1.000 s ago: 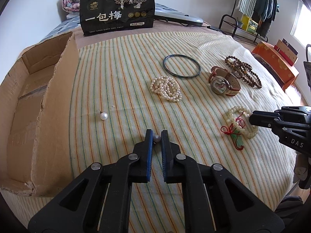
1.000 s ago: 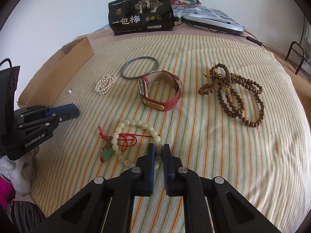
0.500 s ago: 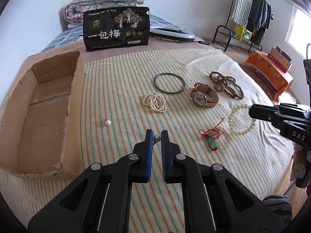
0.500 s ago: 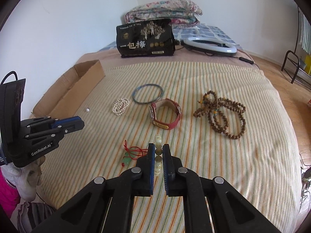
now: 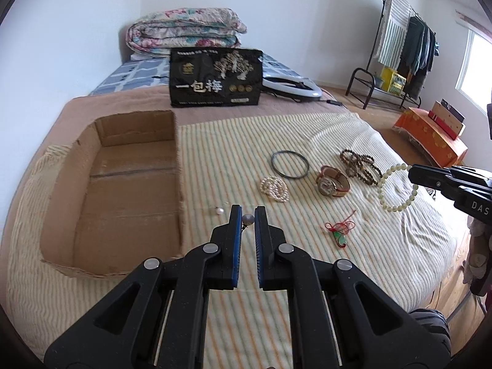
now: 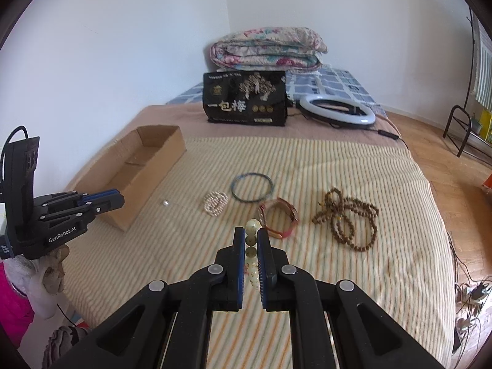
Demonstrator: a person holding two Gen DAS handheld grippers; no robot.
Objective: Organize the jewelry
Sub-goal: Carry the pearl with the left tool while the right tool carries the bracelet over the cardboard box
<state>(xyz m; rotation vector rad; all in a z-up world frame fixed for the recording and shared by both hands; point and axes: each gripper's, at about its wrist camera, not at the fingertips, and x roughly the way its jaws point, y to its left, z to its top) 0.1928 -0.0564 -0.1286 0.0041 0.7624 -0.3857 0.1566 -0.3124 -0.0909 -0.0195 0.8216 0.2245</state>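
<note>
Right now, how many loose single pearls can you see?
2. One grey pearl is pinched between the left gripper fingers; one white pearl lies on the striped cloth near the cardboard box. Others may be hidden.

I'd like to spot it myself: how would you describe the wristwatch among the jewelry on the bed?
Start at the striped blanket. In the row of jewelry, the wristwatch lies between the dark bangle and the brown wooden beads. It alone has a round dial on a red strap.
</note>
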